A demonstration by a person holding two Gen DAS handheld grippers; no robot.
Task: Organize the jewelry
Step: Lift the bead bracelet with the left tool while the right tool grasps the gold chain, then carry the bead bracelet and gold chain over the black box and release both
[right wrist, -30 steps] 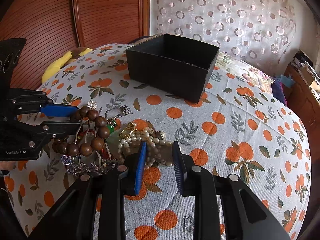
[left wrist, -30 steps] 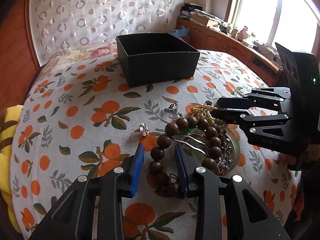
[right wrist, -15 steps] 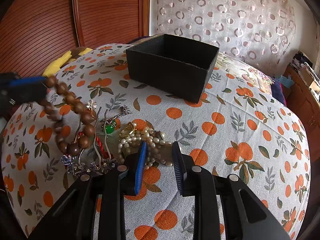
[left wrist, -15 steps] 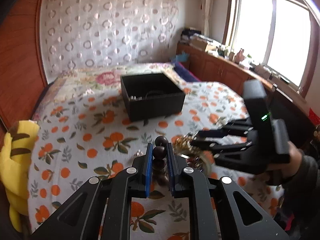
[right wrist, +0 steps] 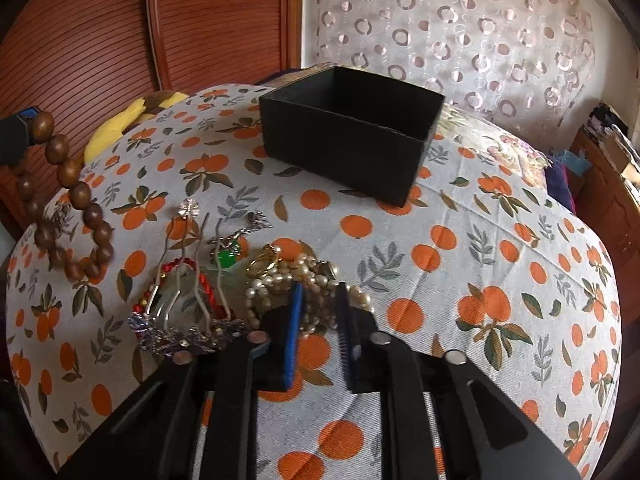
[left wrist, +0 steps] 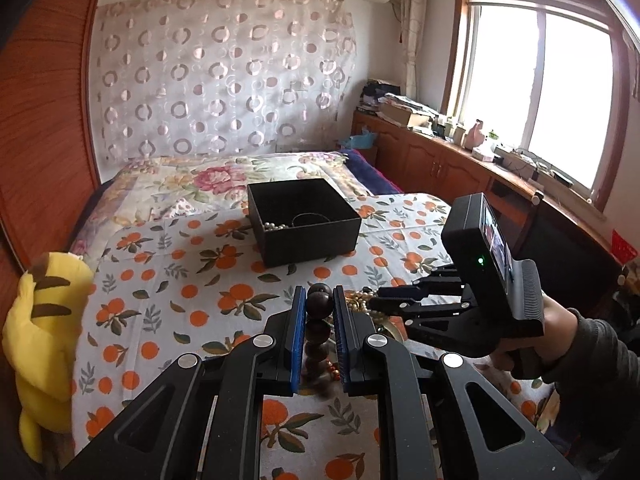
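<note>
My left gripper [left wrist: 319, 300] is shut on a brown wooden bead bracelet [left wrist: 318, 312] and holds it high above the bed; the bracelet hangs at the left edge of the right wrist view [right wrist: 68, 200]. A black open box [left wrist: 302, 220] sits farther back, with pearls and a thin ring inside; it also shows in the right wrist view [right wrist: 352, 136]. My right gripper [right wrist: 318, 296] is open, its fingers either side of a pearl necklace [right wrist: 304, 280] in the jewelry pile. The right gripper shows in the left wrist view [left wrist: 384, 302] low over the pile.
Silver hair pins [right wrist: 192, 264], a green pendant [right wrist: 227, 258], a gold ring [right wrist: 266, 260] and a sparkly comb [right wrist: 180, 334] lie beside the pearls on the orange-print cloth [right wrist: 480, 280]. A yellow plush toy [left wrist: 44, 320] lies at the bed's left edge.
My left gripper has closed on the bead bracelet and lifted it well above the pile. My right gripper has lowered onto the pearls.
</note>
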